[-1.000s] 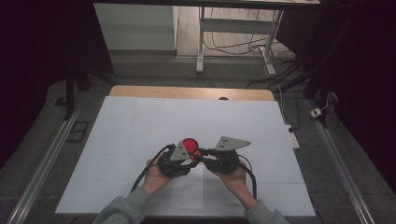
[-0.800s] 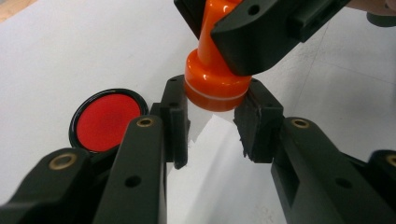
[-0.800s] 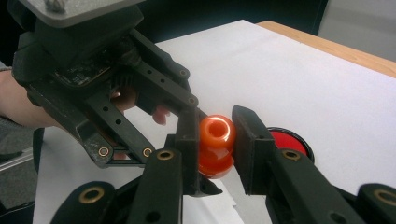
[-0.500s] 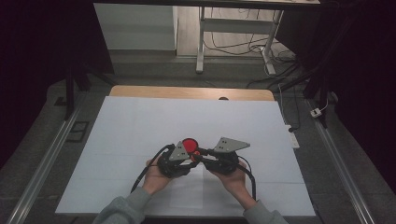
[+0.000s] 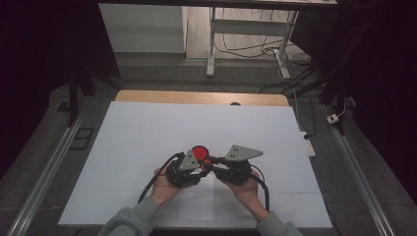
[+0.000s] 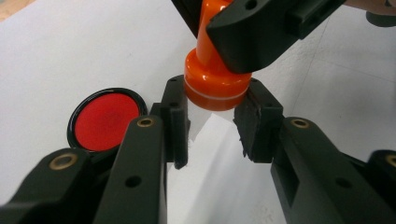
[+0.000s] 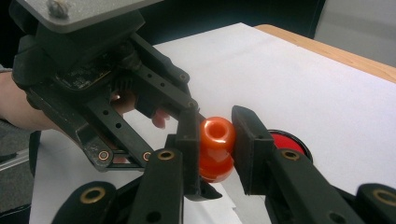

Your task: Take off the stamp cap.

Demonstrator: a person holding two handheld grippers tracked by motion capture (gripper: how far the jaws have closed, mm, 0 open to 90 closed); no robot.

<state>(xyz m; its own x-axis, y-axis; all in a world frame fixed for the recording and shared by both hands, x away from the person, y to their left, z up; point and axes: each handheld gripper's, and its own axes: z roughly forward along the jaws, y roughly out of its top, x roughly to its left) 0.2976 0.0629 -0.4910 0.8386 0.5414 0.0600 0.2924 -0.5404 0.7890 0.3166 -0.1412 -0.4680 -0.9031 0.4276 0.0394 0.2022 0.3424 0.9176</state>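
My two grippers meet near the middle of the white tabletop [image 5: 147, 132], a little toward my side of it, and between them sits an orange stamp [image 6: 212, 77]. My right gripper [image 7: 215, 140] has its jaws closed on the stamp's rounded handle [image 7: 217, 133] — a pad presses in at each side of the knob, and the handle's open top end faces the camera. My left gripper [image 6: 212, 116] comes in from the other side, with its jaws shut as far as they go on the stamp's wider base; in the left gripper view the pads [image 6: 175, 116] sit at 9 and 3 o'clock of the lower rim, and they look to be touching it, though I cannot tell how firmly. The stamp itself is held up off the sheet, tilted, base toward my left gripper. A round black-rimmed ink pad with a red face [image 5: 199, 152] lies flat on the tabletop just beyond my grippers, at about 12 o'clock from them in the high view and just beside the left jaw in the left gripper view — near the stamp but apart from it. My hands [image 5: 164, 189] hold both gripper bodies from below, sleeves at the near edge.
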